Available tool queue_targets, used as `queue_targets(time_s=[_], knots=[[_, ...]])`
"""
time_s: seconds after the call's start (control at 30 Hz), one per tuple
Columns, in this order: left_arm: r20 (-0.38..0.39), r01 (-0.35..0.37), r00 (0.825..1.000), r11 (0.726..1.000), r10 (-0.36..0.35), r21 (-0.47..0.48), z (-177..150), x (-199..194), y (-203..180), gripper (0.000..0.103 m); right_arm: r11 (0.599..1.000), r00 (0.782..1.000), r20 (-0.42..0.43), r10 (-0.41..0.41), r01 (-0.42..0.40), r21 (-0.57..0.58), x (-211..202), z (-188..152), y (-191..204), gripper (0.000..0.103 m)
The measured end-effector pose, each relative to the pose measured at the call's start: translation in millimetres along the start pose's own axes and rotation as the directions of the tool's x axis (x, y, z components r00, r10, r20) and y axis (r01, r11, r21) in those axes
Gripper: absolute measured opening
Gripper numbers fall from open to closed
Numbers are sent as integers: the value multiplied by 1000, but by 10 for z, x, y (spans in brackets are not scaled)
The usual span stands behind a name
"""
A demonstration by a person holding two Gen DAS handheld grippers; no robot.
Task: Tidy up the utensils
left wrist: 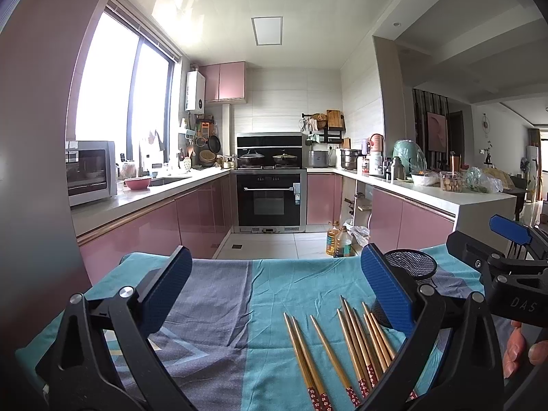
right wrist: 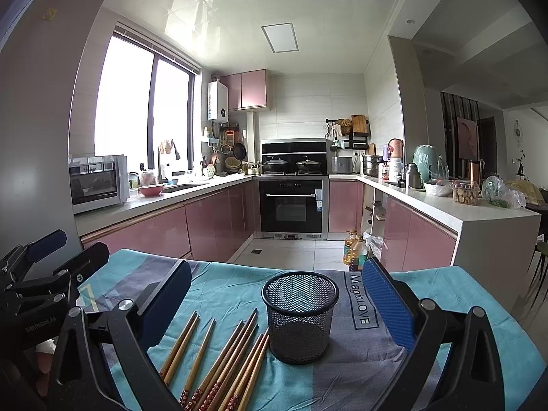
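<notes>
Several wooden chopsticks (left wrist: 346, 346) with red patterned ends lie flat on a teal and grey cloth (left wrist: 274, 291); in the right wrist view the chopsticks (right wrist: 219, 359) lie left of a black mesh cup (right wrist: 300, 315) that stands upright and looks empty. My left gripper (left wrist: 277, 291) is open and empty, held above the cloth, the chopsticks near its right finger. The mesh cup (left wrist: 411, 263) shows behind that finger. My right gripper (right wrist: 277, 301) is open and empty, with the cup between its fingers' line of view. Each gripper shows at the other view's edge.
The cloth (right wrist: 428, 291) covers a table whose far edge faces a kitchen floor. Two oil bottles (right wrist: 356, 250) stand on the floor beyond it. Pink cabinets, an oven (right wrist: 291, 205) and cluttered counters (right wrist: 462, 212) lie further back.
</notes>
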State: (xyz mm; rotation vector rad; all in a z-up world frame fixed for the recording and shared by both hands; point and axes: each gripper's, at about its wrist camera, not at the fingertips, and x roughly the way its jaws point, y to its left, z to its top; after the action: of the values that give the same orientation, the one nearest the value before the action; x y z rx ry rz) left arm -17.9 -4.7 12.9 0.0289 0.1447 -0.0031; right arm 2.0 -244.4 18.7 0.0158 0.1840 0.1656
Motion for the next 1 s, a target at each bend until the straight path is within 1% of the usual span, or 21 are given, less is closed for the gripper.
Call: queue_targets(time_s=[1.0], knots=[[-21,-2,1000,1000,2,-1,30,61,-16,97,1000,1000,-16,1,-1,12,51,-76,-78,97]])
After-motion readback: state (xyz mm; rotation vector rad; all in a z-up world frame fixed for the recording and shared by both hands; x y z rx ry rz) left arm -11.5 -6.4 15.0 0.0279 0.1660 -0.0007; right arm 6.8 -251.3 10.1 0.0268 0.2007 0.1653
